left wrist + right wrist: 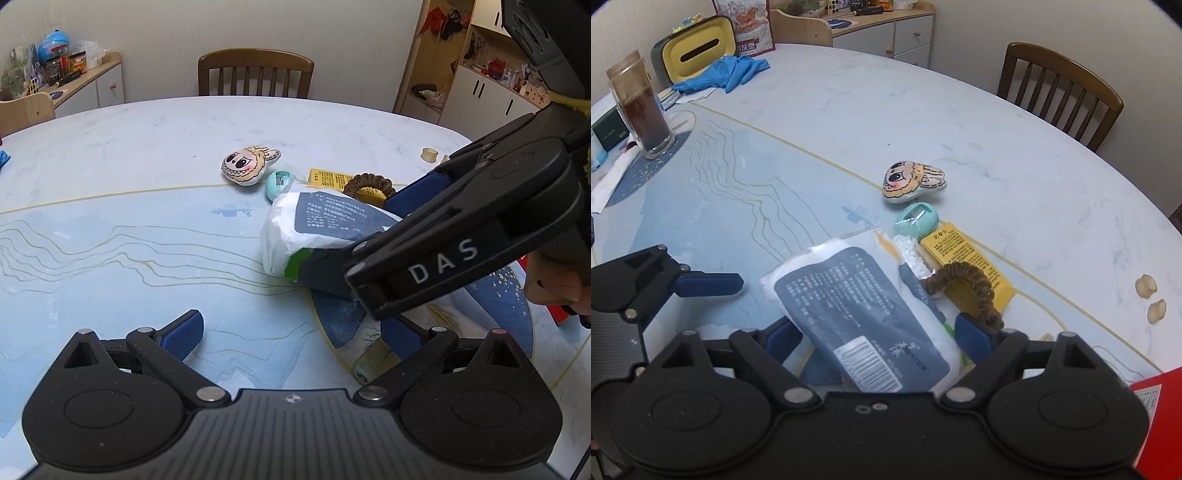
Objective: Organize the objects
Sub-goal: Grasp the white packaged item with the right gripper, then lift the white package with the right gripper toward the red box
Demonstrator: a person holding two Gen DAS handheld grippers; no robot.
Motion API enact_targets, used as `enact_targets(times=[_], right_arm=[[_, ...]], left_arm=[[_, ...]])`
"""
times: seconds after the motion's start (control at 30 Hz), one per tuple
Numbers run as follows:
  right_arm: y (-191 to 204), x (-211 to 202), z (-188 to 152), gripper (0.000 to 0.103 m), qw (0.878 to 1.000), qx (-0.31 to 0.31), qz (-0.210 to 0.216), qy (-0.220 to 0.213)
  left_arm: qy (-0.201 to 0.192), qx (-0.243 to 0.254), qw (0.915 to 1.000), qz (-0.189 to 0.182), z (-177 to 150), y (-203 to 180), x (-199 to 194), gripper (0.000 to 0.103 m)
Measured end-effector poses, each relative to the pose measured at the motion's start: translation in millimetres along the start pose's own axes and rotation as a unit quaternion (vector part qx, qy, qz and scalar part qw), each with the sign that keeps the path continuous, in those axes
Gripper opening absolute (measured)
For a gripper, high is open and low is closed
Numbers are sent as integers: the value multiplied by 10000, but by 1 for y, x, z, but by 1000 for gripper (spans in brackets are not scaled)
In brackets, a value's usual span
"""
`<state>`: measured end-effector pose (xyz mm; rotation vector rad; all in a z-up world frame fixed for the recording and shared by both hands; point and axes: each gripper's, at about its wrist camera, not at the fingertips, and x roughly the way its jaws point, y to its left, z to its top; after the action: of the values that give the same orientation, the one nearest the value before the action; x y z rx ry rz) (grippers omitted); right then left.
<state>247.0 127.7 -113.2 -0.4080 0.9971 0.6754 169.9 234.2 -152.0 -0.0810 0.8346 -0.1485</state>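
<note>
Fingers of the right gripper (879, 338) sit on either side of a white and grey tissue pack (864, 314), the blue pads against its lower edges; they look closed on it, though the grip point itself is hidden under the pack. In the left wrist view the same tool comes in from three o'clock with the pack (314, 229) sticking out beyond its tips toward nine o'clock, its far end low over the table (147, 147); whether it touches the surface I cannot tell.

The left gripper (291, 332) has its fingers wide apart, holding nothing, hanging over the blue patterned mat at six o'clock.

The step in hand, as I judge it, is carrying the tissue pack to join or clear the little row of items. At twelve o'clock from the pack lie a mint green round case (918, 219), then a cartoon face charm (912, 181) beyond it; at one to two o'clock a yellow box (967, 266) with a brown hair tie (971, 286) lying across it, just beside the right finger.

The next move calls for a firm hold, since the soft pack may sag or slip, and a path that avoids dragging the hair tie. The free left tool could steady the row.
</note>
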Motion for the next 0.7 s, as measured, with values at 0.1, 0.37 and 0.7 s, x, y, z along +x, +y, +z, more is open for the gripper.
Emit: enact_targets(times=[0.1,0.37,0.7], right_arm=[[0,-1,-1,71,10000,-8,-18,-11],[-1,-11,-7,44,9998,141,97,-32],[-23,-43,-11,25,9971,682,115,-320]], left_arm=[[0,10,10000,0,0,-1,1,103],[5,65,10000,-34,2,-1,4,103],[-108,253,9994,-192,17,-12,11,103]])
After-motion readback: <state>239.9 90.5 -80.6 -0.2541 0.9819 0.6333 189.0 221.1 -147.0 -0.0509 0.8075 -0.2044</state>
